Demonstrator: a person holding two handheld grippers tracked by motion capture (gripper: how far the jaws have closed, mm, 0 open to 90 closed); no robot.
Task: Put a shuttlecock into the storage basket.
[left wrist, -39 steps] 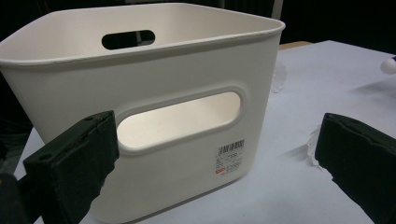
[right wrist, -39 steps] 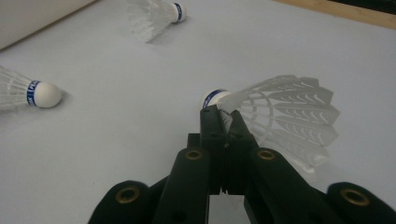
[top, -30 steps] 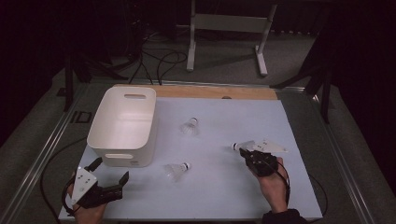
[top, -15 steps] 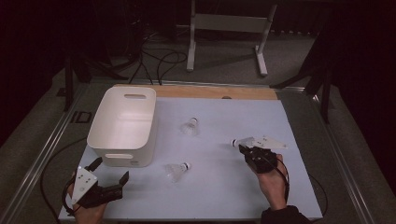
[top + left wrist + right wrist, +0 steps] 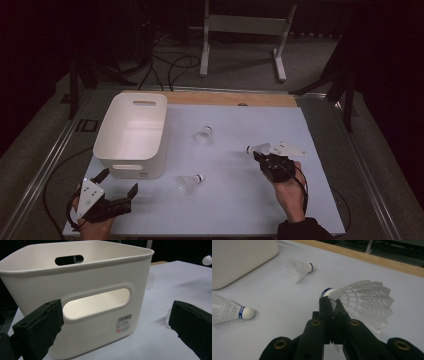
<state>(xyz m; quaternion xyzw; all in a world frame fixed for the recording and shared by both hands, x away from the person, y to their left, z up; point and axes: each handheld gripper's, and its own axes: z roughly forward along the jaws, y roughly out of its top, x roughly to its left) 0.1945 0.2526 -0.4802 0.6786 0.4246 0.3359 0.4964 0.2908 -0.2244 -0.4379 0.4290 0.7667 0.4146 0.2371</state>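
At the right of centre in the high view, the right gripper [image 5: 261, 156] is clenched on a white feathered shuttlecock with a blue-banded cork tip [image 5: 256, 148], which it grips by the feather skirt just behind the cork; in the right gripper view the black jaws meet tightly on the feathers [image 5: 359, 302], low of centre in the frame. At the lower left of the high view the left gripper [image 5: 118, 184] rests released, its jaws spread wide with nothing between them, facing the white plastic bin with slotted handles [image 5: 131, 134]. Two more white shuttlecocks lie on the pale blue table mat [image 5: 240, 200]: one at centre [image 5: 203, 135], one lower [image 5: 189, 182], just right of the bin's near corner.
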